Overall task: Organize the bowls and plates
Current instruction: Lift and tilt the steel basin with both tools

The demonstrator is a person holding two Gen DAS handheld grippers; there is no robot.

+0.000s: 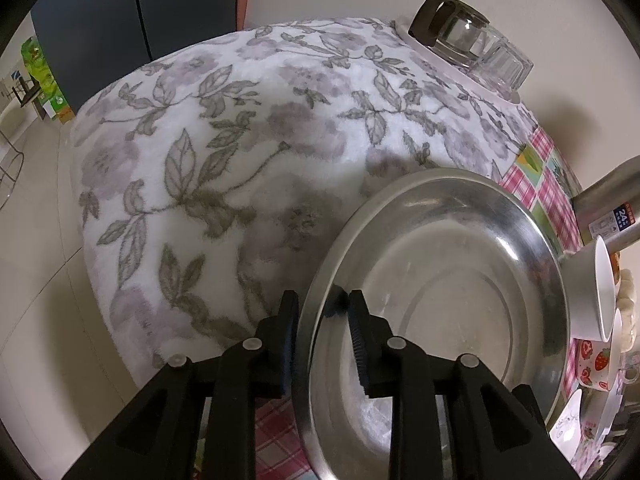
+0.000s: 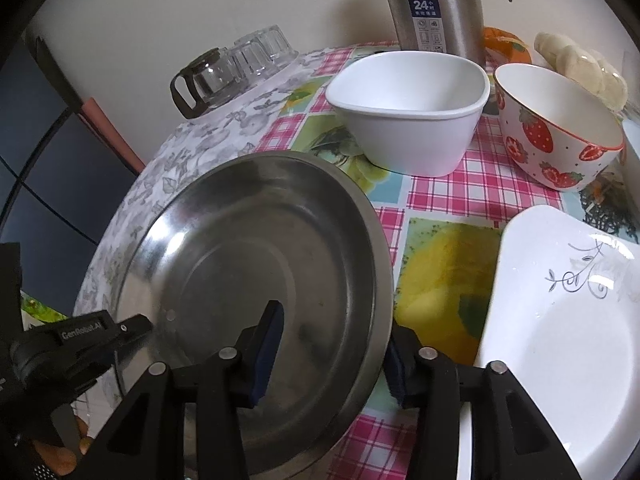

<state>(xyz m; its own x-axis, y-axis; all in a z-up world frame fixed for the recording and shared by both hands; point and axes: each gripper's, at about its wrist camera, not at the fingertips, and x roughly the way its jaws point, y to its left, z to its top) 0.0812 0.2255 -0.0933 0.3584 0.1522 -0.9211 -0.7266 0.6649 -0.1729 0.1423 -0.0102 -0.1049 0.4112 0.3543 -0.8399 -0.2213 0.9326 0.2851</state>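
A round steel plate [image 1: 436, 280] is held tilted above the table, also in the right wrist view [image 2: 256, 256]. My left gripper [image 1: 320, 336] is shut on its left rim. My right gripper [image 2: 332, 356] straddles its right rim, one finger inside and one outside, with a gap showing. A white square bowl [image 2: 408, 112] and a strawberry bowl [image 2: 560, 128] stand at the back of the table. A white square plate with a blue vine print [image 2: 560, 320] lies at the right.
A floral towel [image 1: 224, 152] covers the table's left part; a pink plaid cloth [image 2: 460, 192] covers the rest. An upturned glass pot [image 1: 452, 32] and glasses [image 1: 504, 66] sit at the far edge. A steel thermos [image 2: 436, 4] stands behind the bowls.
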